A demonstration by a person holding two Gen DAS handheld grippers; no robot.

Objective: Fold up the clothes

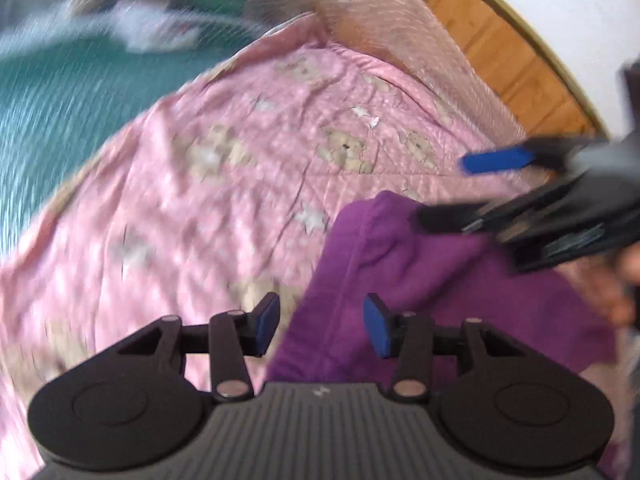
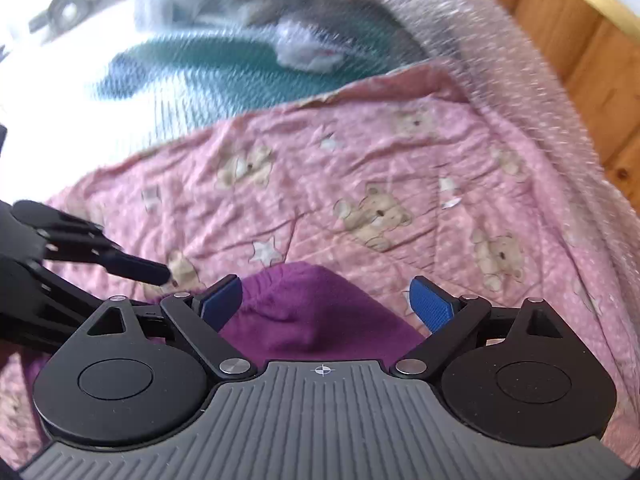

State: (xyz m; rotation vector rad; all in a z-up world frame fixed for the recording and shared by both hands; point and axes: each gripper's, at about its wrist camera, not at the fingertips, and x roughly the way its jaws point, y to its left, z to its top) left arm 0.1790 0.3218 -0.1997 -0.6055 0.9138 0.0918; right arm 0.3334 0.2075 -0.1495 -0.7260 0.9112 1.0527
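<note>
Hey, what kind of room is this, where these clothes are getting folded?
Probably a bedroom: a pink teddy-bear quilt spread like bedding, a wooden board like a headboard behind it, and a purple garment lying on top.

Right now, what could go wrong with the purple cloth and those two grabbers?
1. Both grippers are open over the soft purple garment, so a pinch might also catch the pink teddy-bear quilt underneath.
2. The left gripper and right gripper are close together; they might bump.
3. The garment looks bunched, so a fold started now may come out crooked.
</note>
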